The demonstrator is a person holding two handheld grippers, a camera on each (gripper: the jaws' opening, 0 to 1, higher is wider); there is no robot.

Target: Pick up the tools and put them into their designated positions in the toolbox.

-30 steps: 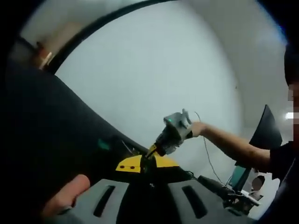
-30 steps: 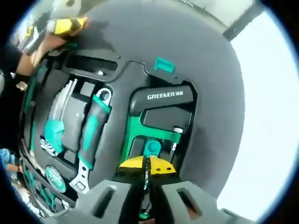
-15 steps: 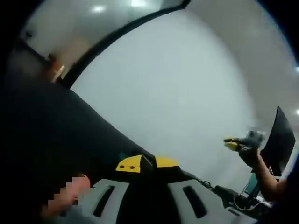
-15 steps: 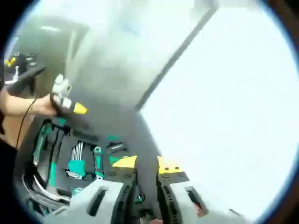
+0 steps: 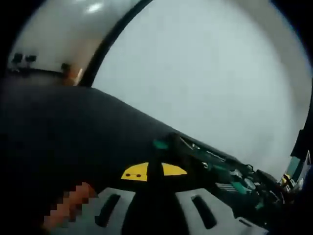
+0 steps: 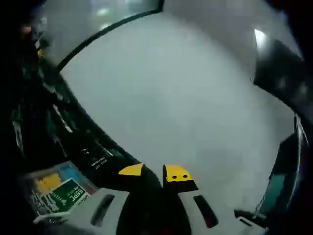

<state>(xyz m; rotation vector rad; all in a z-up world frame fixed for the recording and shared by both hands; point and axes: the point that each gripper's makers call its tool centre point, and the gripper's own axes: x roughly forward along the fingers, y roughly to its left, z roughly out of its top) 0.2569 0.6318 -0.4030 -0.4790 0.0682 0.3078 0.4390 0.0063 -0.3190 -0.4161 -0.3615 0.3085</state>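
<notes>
Swinging the right gripper (image 6: 154, 174), jaws slightly parted and empty, risks clipping the toolbox (image 6: 63, 142) edge; left gripper (image 5: 154, 171) looks closed, empty.

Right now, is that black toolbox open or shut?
Open: the toolbox shows green-handled tools lying in its black tray.

R tongs (image 6: 154, 175) pulled off toolbox (image 6: 58, 142), now over white table (image 6: 186, 98); jaws slightly parted.
</notes>
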